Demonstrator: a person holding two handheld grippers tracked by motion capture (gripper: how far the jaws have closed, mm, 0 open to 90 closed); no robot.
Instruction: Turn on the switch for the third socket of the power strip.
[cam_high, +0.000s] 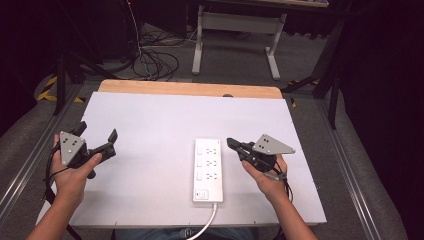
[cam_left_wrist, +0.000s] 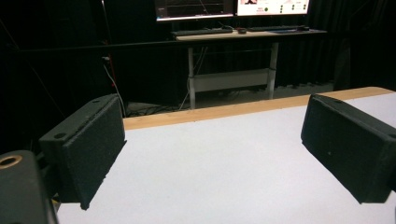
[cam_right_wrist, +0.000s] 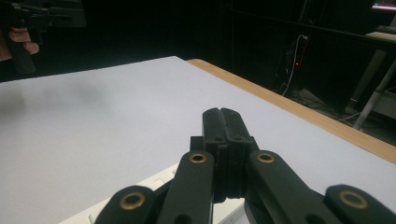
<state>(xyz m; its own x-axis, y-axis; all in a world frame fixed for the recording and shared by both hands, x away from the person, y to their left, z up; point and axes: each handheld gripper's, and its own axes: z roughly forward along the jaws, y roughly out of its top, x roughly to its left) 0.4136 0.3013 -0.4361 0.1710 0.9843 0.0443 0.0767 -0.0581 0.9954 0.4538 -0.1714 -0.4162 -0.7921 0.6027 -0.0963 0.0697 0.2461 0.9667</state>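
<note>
1. Nearest to us, a white cable (cam_high: 209, 222) runs off the table's near edge from the power strip (cam_high: 208, 170), which lies lengthwise on the white table top (cam_high: 150, 120), a little right of centre.
2. We hold the right gripper (cam_high: 231, 143) just beside the strip's right edge, near its far end, jaws pressed together with nothing between them; in the right gripper view the strip's white corner (cam_right_wrist: 154, 184) shows under them.
3. We hold the left gripper (cam_high: 98, 136) well apart from the strip, at the table's left side, its jaws spread wide and empty.
4. Farther off we see the table's wooden edge (cam_high: 190, 89), then floor cables (cam_high: 155, 62) and a desk frame (cam_high: 240, 30).
</note>
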